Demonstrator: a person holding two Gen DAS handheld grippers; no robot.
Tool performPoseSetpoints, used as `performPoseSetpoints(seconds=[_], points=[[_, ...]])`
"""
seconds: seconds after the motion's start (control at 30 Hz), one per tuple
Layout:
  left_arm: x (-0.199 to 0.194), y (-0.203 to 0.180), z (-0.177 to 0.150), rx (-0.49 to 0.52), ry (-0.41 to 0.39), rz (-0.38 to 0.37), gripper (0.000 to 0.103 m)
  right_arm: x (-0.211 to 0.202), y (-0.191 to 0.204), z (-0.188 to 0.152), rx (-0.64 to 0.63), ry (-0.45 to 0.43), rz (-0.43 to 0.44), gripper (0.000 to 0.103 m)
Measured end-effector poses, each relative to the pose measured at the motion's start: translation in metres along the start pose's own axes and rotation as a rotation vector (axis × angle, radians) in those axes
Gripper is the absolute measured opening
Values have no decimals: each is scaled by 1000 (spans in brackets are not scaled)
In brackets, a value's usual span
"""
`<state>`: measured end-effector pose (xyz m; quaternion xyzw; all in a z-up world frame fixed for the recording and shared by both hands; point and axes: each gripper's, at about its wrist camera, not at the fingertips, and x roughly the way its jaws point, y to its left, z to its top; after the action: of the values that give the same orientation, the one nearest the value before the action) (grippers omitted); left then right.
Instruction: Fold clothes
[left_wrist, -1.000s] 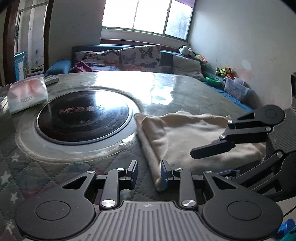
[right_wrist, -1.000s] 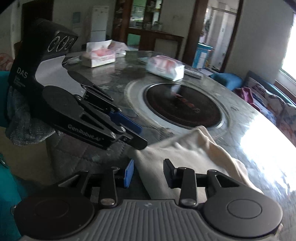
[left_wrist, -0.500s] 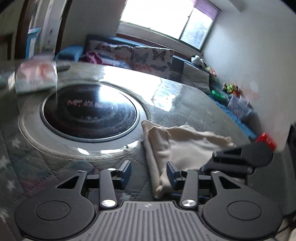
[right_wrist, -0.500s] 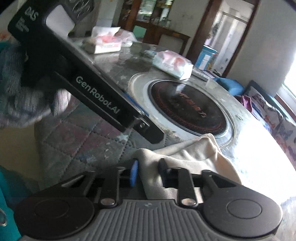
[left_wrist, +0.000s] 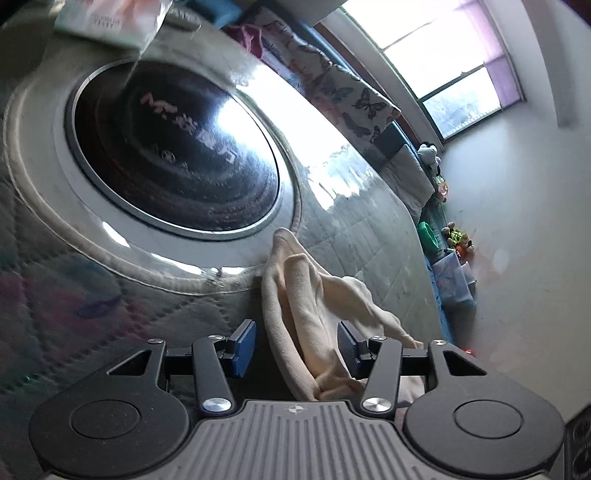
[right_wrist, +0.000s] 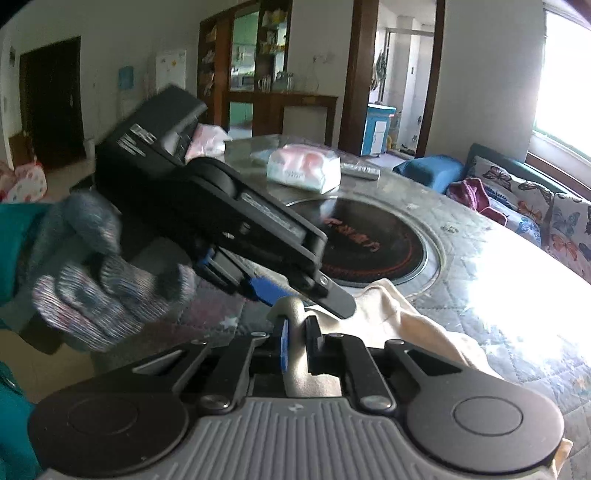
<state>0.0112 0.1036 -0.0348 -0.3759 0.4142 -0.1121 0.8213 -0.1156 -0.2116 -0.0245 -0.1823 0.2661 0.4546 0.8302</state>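
A cream cloth (left_wrist: 306, 295) lies bunched at the near edge of the round table, beside the black round inset (left_wrist: 173, 147). My left gripper (left_wrist: 295, 332) is rolled to one side. Its jaws are opening, and a fold of the cloth runs between them without being pressed. In the right wrist view my right gripper (right_wrist: 296, 332) is shut on a raised ridge of the cream cloth (right_wrist: 406, 314). The left gripper (right_wrist: 306, 297) reaches in from the left just above that ridge, held by a gloved hand (right_wrist: 92, 288).
The table (right_wrist: 498, 295) has a quilted cover under glass. Tissue packs (right_wrist: 303, 168) and a remote (right_wrist: 360, 170) lie beyond the black inset (right_wrist: 373, 243). A sofa with butterfly cushions (right_wrist: 517, 192) runs under the window.
The left gripper has rolled over and its jaws have widened around the cloth's fold. The right gripper has closed on the cloth's edge, which now stands up bunched.
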Motion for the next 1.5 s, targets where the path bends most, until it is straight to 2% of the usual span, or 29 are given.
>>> performPoseSetpoints(seconds=[0.23,0.3,0.37,0.47,0.6,0.7,0.83,0.9,1.1,1.17,1.23,1.3,1.5], points=[[17,-4,-4,-73,33,-25,49,-13,-3,-2,19,-34,13,7],[20,-3,-5,-92,38,-34,39,-16,-4,-3,24,-41,20,7],[23,-2,-7,-110,42,-38,26,-17,-2,-5,24,-41,24,7],[23,0,-8,-112,34,-33,16,-17,-2,-8,27,-34,28,8],[21,0,-10,-91,26,-16,15,-22,-8,-12,59,-39,19,12],[22,1,-12,-85,27,-8,15,-34,-18,-20,99,-41,-22,13],[22,-1,-13,-73,24,-4,15,-50,-44,-34,178,-35,-131,13],[23,-4,-14,-64,23,1,15,-58,-67,-45,238,-25,-217,13],[28,-11,-15,-41,20,15,15,-71,-126,-82,410,12,-405,20],[29,-12,-15,-34,18,21,15,-73,-142,-98,478,18,-427,25],[30,-14,-16,-28,17,25,15,-73,-156,-112,542,20,-432,26],[30,-15,-16,-27,16,27,15,-70,-165,-122,596,15,-417,34],[31,-15,-16,-8,13,39,15,-74,-170,-134,651,-25,-373,36]])
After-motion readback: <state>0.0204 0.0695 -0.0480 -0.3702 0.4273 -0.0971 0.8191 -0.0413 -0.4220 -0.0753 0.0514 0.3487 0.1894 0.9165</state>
